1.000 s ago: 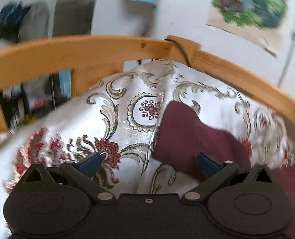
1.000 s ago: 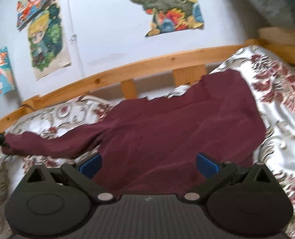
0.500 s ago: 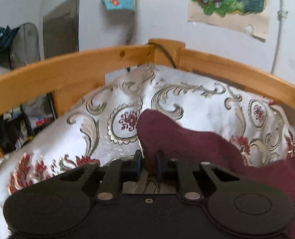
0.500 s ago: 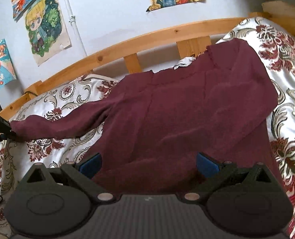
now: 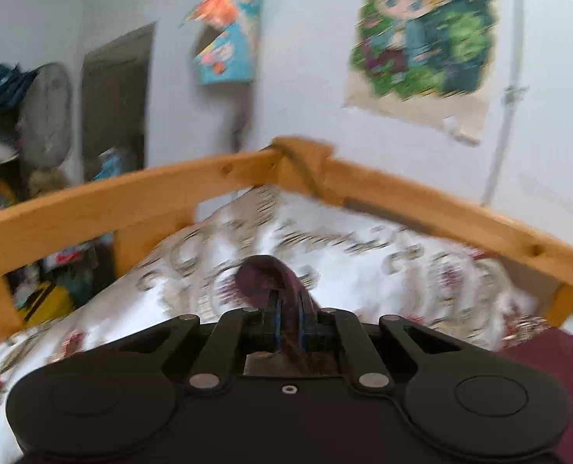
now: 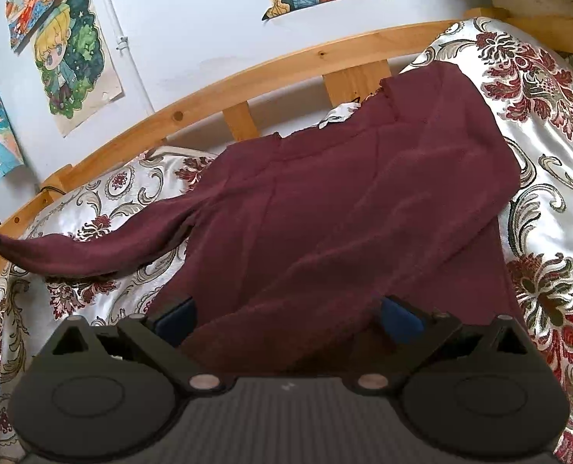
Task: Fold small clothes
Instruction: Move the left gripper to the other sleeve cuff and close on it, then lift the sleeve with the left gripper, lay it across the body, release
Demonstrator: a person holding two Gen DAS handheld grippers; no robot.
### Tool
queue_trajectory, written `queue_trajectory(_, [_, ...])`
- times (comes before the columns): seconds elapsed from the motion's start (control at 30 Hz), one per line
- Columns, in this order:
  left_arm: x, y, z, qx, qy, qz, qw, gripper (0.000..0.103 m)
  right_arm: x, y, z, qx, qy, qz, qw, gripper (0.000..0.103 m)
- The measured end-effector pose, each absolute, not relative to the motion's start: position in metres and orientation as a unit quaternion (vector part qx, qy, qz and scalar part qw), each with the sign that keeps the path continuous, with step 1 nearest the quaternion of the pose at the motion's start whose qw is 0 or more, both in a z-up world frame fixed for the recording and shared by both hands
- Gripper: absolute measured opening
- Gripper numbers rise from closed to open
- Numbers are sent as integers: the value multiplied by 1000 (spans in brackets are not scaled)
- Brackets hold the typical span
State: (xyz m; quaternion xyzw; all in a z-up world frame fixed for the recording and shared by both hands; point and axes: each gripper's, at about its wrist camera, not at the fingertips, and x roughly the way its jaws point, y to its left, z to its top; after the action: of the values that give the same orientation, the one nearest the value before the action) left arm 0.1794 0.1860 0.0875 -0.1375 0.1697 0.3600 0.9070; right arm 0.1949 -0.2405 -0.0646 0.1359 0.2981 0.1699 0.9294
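A maroon long-sleeved top (image 6: 344,208) lies spread on the patterned bedspread (image 6: 549,178). Its left sleeve (image 6: 93,247) stretches out to the left and its end is lifted off the bed. In the left wrist view my left gripper (image 5: 289,321) is shut on the sleeve cuff (image 5: 265,276), which sticks up between the pads. My right gripper (image 6: 286,315) is open and empty, hovering over the top's lower hem; its blue pads (image 6: 400,319) stand on either side of the cloth.
A wooden bed rail (image 6: 286,65) runs along the far side and around the left corner (image 5: 301,154). A white wall with cartoon posters (image 6: 73,58) stands behind it. Clutter and a doorway (image 5: 112,108) lie beyond the left rail.
My left gripper closed on the sleeve cuff and has lifted it off the bedspread. My right gripper stayed open and the top now sits closer beneath it.
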Motion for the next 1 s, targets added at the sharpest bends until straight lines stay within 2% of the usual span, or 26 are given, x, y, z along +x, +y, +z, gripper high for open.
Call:
queue_trajectory(0.37, [204, 70, 133, -55, 76, 134, 987, 8, 196, -258, -52, 130, 271, 152, 942, 103])
queue_trajectory(0.5, [211, 20, 131, -40, 70, 42, 996, 8, 202, -273, -48, 121, 258, 123, 951, 103])
queue_trajectory(0.8, [218, -84, 76, 19, 136, -130, 982, 8, 214, -325, -49, 133, 242, 41, 960, 103])
queue_trajectory(1.0, [220, -108, 39, 10, 195, -166, 967, 8, 218, -350, -50, 135, 238, 5, 962, 103])
